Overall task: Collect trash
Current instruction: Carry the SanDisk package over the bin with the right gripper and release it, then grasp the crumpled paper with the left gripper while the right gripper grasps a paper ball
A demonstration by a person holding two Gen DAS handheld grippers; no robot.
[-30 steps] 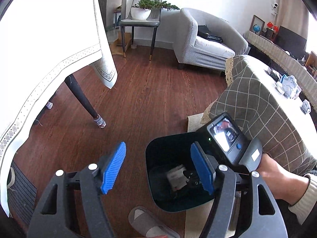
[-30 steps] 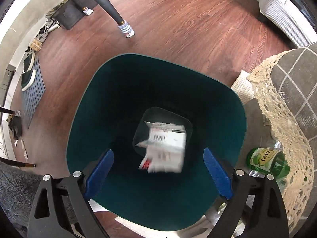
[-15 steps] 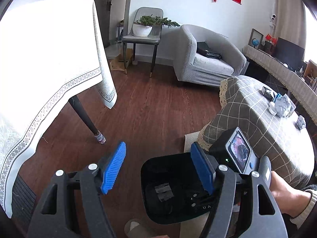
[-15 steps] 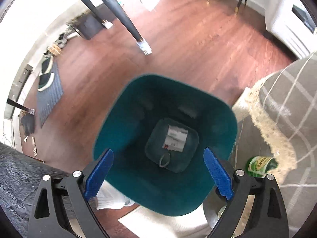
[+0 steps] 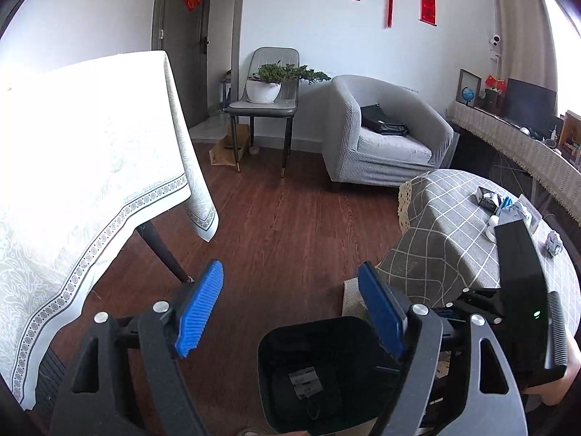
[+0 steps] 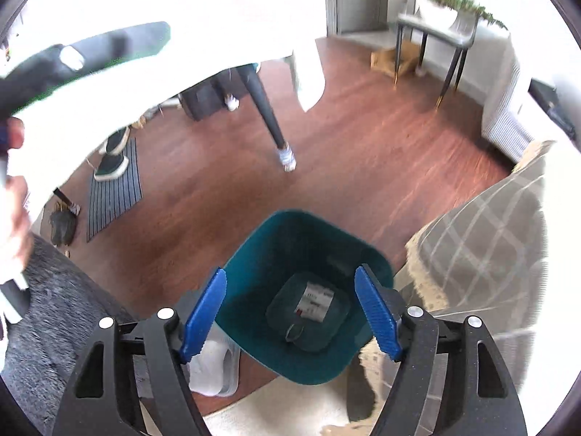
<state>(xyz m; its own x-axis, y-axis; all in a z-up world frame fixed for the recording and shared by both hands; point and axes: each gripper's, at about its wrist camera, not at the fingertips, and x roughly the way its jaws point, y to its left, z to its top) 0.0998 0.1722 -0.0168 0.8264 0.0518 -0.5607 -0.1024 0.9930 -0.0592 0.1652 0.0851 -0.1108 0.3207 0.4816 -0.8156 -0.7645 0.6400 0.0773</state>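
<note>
Our right claw (image 6: 290,312) has lifted well clear of the teal trash bin (image 6: 254,254), which now sits small below it with a labelled white packet (image 6: 315,299) lying flat at the bottom. Its jaws are closing on nothing. Our left claw (image 5: 290,312) has risen too, empty, its jaws opening. That piece is delivered; more crumpled wrappers (image 5: 553,243) wait on the checked surface (image 5: 454,225), up and right of the left claw.

Teal bin (image 6: 250,269), carton (image 6: 315,300) inside
</note>
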